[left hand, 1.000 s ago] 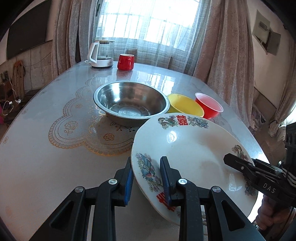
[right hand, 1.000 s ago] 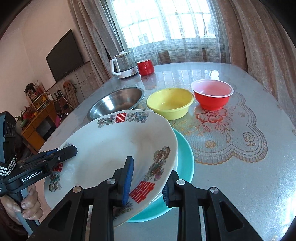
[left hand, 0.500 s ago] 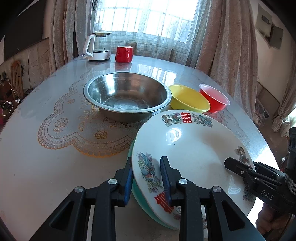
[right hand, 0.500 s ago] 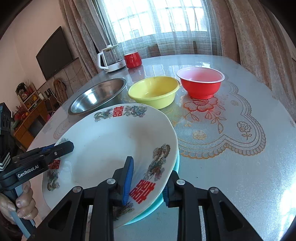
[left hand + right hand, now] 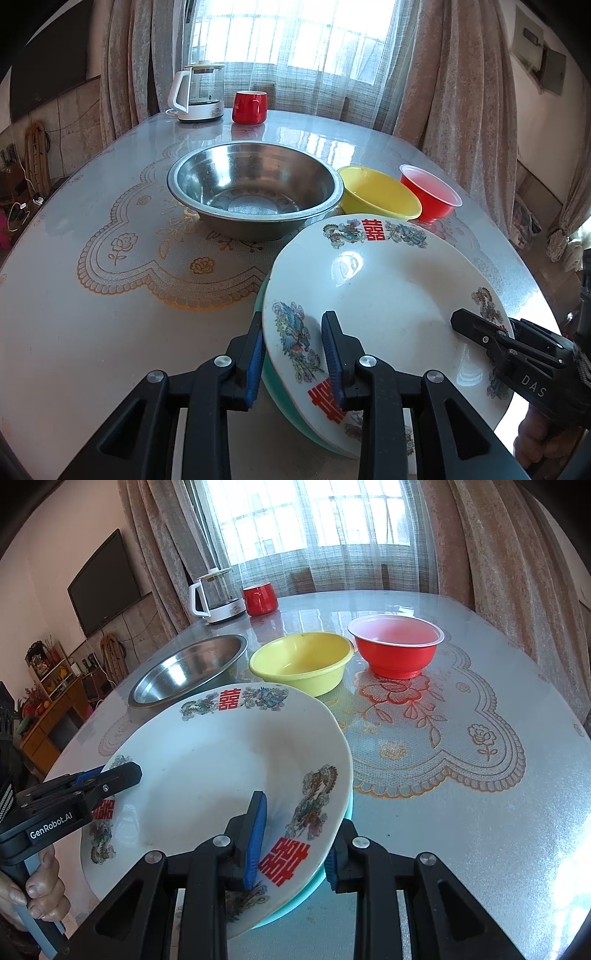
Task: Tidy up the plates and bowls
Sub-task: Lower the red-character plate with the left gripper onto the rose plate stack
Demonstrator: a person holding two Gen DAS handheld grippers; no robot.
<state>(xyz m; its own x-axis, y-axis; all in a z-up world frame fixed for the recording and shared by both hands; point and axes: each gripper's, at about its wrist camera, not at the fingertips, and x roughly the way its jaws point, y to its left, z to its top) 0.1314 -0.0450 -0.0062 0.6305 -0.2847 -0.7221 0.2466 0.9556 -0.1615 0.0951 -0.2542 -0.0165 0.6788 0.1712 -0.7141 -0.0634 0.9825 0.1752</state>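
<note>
the white plate (image 5: 388,302) with red characters and dragon prints fills the lower right of the left wrist view and the lower left of the right wrist view, lying on a teal plate (image 5: 271,384) whose rim peeks out beneath it. the left gripper (image 5: 293,354) straddles the white plate's near-left rim at the bottom centre, one blue pad (image 5: 255,360) outside the edge and the other on the plate's face, jaws narrow around it; whether the outer pad presses the rim cannot be told. the right gripper (image 5: 295,842) does the same on the opposite rim, its right finger low beside the teal edge (image 5: 295,897).

only the left wrist view shows the steel bowl (image 5: 255,192) in full, at centre, with the yellow bowl (image 5: 380,194) and red bowl (image 5: 430,192) half hidden behind the plate at right. the right wrist view shows the yellow bowl (image 5: 301,662) and red bowl (image 5: 395,644) whole in the upper middle, plus a television (image 5: 105,581) at upper left and the hand (image 5: 40,890) gripping the left tool's handle at lower left. a kettle (image 5: 197,92) and red mug (image 5: 249,107) stand at the table's (image 5: 74,332) far edge in both views
</note>
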